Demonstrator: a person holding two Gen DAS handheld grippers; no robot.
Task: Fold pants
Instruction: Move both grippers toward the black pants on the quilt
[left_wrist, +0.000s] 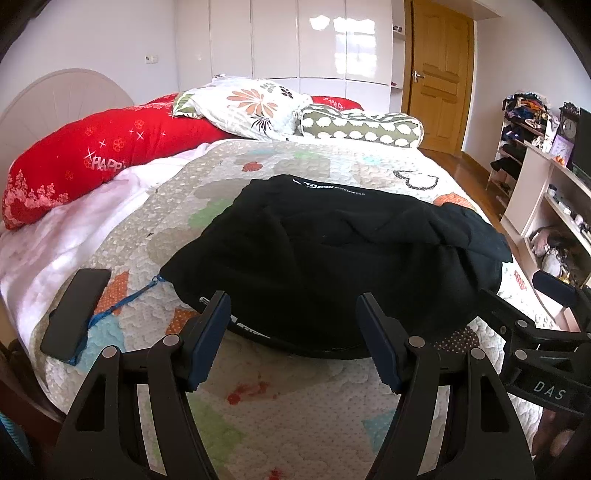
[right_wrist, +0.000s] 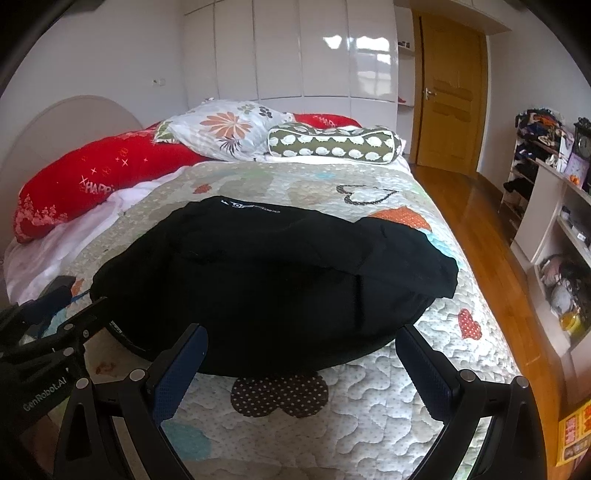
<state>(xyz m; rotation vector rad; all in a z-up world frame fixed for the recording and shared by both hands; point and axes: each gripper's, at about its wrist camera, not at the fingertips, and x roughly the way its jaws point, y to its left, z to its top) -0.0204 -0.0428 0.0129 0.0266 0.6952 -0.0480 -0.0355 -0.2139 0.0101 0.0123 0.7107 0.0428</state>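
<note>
**Both grippers short of the near edge, nothing gripped**

Our left gripper (left_wrist: 293, 339) has its fingers spread wide and empty, hovering just short of the pants (left_wrist: 332, 254). Our right gripper (right_wrist: 301, 373) is the same: spread, holding nothing. Next grab, as we judge it: pinch the near edge at two well-apart spots, catch every layer, lift evenly so the stack doesn't shear.

The pants are black and soft, already doubled into a thick pad mid-quilt (right_wrist: 369, 406), white print at the far edge, right end lumpy. A phone (left_wrist: 74, 314) lies left of them.
</note>
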